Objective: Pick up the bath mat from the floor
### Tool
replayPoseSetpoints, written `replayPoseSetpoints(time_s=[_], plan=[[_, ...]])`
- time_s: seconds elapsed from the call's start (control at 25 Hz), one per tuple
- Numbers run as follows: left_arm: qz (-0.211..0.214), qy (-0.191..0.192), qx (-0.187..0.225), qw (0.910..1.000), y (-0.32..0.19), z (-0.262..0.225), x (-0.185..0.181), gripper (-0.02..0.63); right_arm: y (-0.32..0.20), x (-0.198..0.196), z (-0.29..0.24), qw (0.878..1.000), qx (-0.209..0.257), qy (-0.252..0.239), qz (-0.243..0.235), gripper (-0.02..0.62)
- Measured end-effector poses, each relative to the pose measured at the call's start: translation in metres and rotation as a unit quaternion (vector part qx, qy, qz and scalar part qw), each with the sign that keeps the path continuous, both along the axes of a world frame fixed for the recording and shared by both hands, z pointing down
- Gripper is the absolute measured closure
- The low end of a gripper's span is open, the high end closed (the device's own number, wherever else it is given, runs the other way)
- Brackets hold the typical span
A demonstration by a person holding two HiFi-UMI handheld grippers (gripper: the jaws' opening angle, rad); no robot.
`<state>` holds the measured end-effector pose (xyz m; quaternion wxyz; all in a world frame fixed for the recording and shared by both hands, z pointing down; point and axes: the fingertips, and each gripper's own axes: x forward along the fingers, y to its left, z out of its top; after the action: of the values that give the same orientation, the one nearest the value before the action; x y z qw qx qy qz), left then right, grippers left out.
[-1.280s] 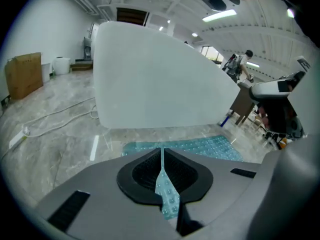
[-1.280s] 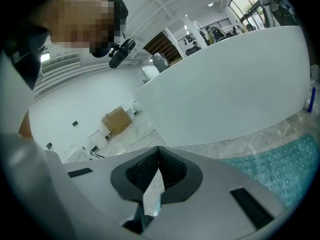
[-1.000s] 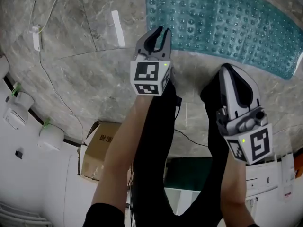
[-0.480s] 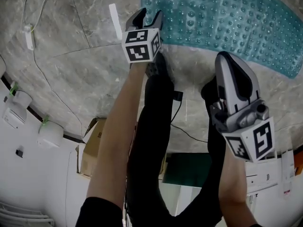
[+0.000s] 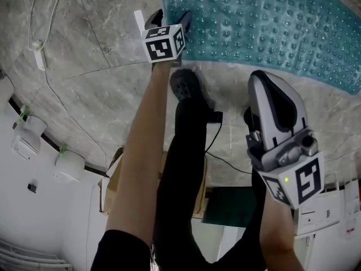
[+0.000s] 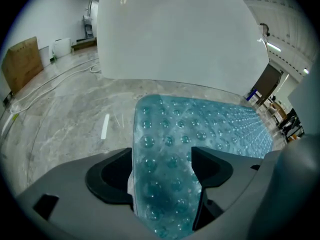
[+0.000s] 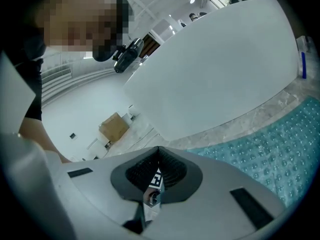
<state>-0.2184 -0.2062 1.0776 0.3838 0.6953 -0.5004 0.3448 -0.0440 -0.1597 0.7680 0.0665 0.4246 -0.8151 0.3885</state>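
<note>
The teal bath mat (image 5: 271,21) with raised bubbles lies flat on the grey marble floor, across the top of the head view. My left gripper (image 5: 169,18) reaches down to the mat's near left corner. In the left gripper view its jaws (image 6: 162,156) are opening, one on each side of that corner of the mat (image 6: 200,129), and the pads do not press on it. My right gripper (image 5: 264,79) hangs shut and empty above the floor, short of the mat's near edge. The right gripper view shows its closed tips (image 7: 159,149) and the mat (image 7: 280,139) at lower right.
A white strip (image 5: 139,20) lies on the floor left of the mat. A thin cable with a white plug (image 5: 38,54) runs along the left. The person's shoe (image 5: 185,86) stands just behind the left gripper. A cardboard box (image 5: 115,179) stands by the wall. A large white tub (image 6: 180,34) rises behind the mat.
My left gripper has moved forward to the mat's corner and its jaws have spread apart. The right gripper has stayed nearly in place, still shut.
</note>
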Motion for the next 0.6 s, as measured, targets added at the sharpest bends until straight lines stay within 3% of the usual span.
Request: replayPoseSetpoints(time_s=[0.2,0.6], plan=[[-0.031,-0.007,-0.017,0.9993,-0.01,0.014,-0.007,0.211,-0.006,0.016,0.004,1.0,0.003,0.005,0.018,0.583],[0.002,-0.026,-0.056,0.9981,0.003,0.035,0.003,0.176,-0.003,0.021,0.015,1.0,-0.01,0.016,0.013,0.583]])
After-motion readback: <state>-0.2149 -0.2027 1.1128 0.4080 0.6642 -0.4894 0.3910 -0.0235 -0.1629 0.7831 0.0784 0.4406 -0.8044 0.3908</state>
